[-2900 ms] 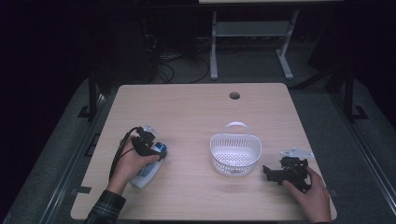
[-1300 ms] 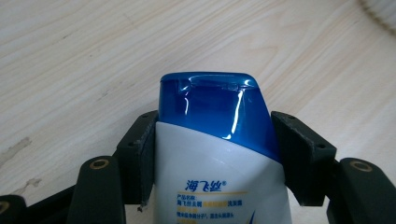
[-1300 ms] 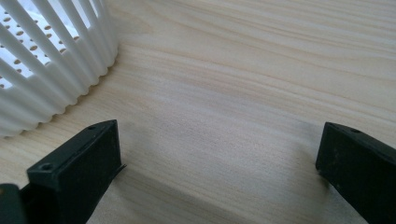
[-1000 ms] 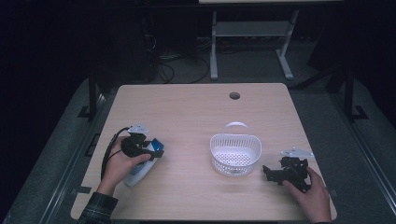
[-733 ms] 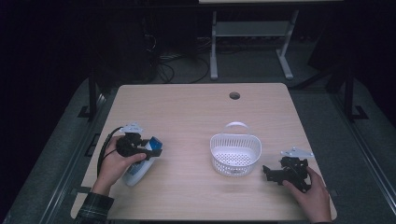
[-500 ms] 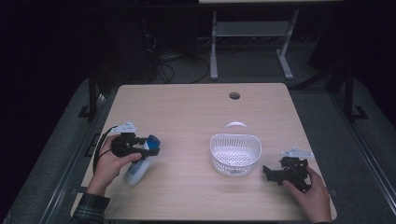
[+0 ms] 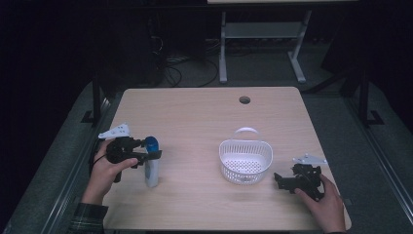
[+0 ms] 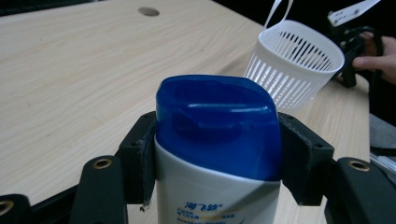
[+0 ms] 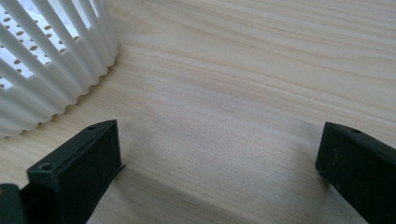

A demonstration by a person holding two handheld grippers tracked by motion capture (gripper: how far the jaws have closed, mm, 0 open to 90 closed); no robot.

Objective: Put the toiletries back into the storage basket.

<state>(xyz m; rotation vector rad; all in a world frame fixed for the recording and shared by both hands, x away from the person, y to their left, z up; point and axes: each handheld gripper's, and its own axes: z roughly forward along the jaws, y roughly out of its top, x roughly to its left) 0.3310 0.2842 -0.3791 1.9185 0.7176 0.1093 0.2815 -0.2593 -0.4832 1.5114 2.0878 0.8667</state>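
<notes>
The left hand-held gripper is grasping a white plastic bottle with a blue cap, its black jaws pressing on both sides just under the cap, as the left gripper view shows. The bottle is standing upright near the left edge of the light wooden desk, well apart from the white slotted plastic basket with a handle to the right of centre. The right hand-held gripper is resting on the desk just right of the basket, its jaws released and spread wide over bare wood.
</notes>
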